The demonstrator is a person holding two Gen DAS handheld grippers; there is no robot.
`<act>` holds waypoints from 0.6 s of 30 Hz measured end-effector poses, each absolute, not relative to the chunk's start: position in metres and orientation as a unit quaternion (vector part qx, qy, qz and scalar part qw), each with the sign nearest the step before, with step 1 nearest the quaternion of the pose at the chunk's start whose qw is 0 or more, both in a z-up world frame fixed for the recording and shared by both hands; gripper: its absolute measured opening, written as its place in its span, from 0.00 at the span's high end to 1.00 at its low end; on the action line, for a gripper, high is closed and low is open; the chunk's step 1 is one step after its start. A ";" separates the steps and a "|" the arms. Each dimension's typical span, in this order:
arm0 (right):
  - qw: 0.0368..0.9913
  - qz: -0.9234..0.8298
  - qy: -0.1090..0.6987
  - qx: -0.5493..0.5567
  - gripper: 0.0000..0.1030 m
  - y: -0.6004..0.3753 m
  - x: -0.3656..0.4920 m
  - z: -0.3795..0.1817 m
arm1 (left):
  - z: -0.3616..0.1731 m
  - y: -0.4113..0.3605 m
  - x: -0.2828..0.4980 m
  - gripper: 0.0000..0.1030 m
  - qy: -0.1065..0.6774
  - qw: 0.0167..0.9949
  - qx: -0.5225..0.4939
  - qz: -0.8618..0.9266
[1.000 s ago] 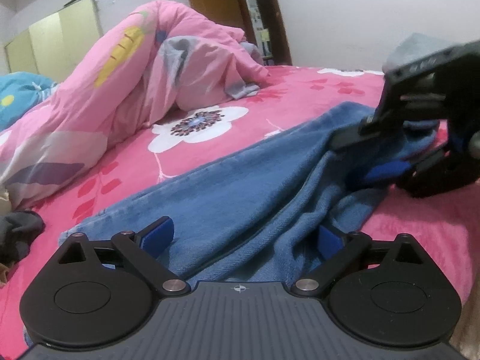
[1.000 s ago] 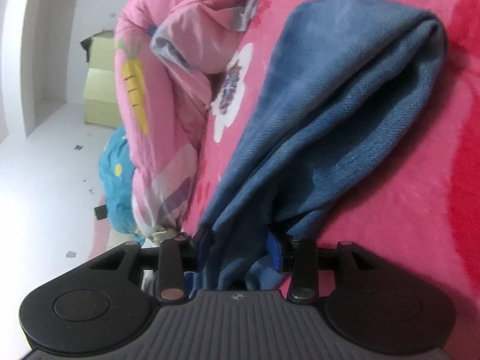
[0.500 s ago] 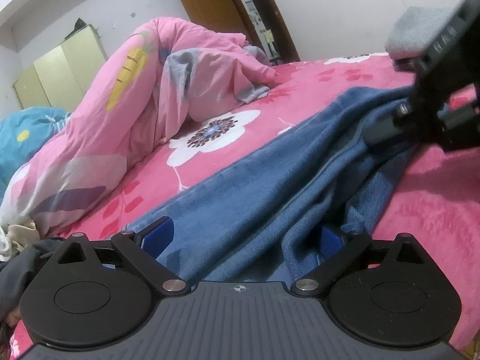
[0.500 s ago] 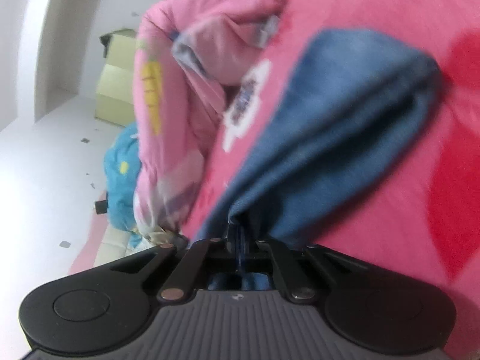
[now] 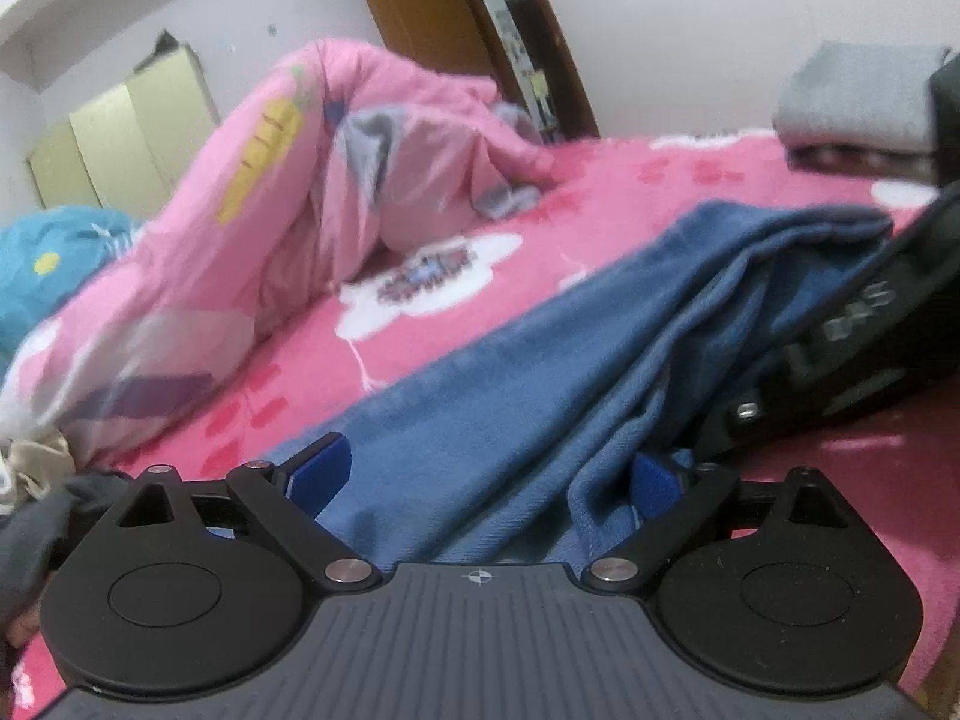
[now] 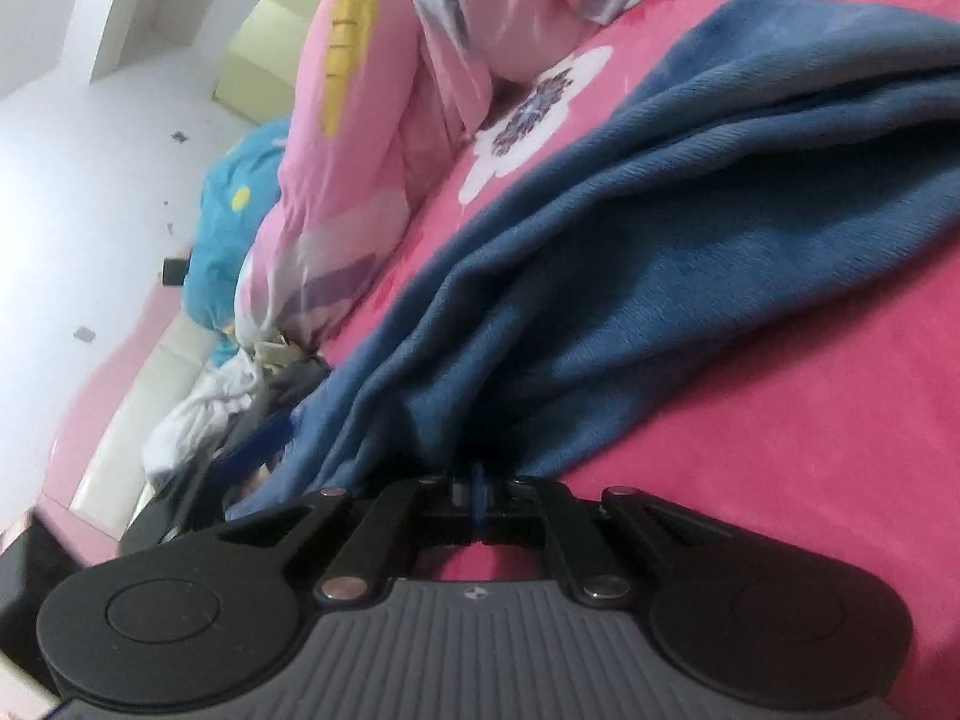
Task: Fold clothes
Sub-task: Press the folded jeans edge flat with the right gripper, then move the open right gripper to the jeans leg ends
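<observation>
The right gripper (image 6: 477, 489) pinches the blue garment (image 6: 690, 252) by a thin bunched edge that may slip out, while the left gripper (image 5: 486, 471) stands spread around the cloth, gripping nothing.

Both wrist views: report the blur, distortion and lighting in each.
Left wrist view: motion blur smears the pink quilt and flowered bedsheet, fisheye bends the door frame, and the left gripper stays sharp. Right wrist view: rolled sideways, blue garment soft, right gripper crisp. Lighting is even indoors, with no strong glare.
</observation>
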State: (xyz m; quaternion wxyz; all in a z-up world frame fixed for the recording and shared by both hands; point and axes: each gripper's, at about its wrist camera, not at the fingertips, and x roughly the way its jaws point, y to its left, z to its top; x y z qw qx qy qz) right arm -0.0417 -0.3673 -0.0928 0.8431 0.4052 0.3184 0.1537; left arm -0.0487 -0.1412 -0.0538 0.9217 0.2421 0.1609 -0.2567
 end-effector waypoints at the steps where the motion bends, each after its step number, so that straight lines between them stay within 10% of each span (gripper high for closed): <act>1: 0.843 0.153 0.317 0.408 1.00 -0.368 -0.040 -0.093 | -0.051 -0.138 -0.052 0.07 0.156 0.921 0.234 -0.269; 18: 0.894 0.044 0.259 0.362 1.00 -0.412 -0.056 -0.082 | -0.059 -0.135 -0.031 0.03 0.221 0.920 0.180 -0.268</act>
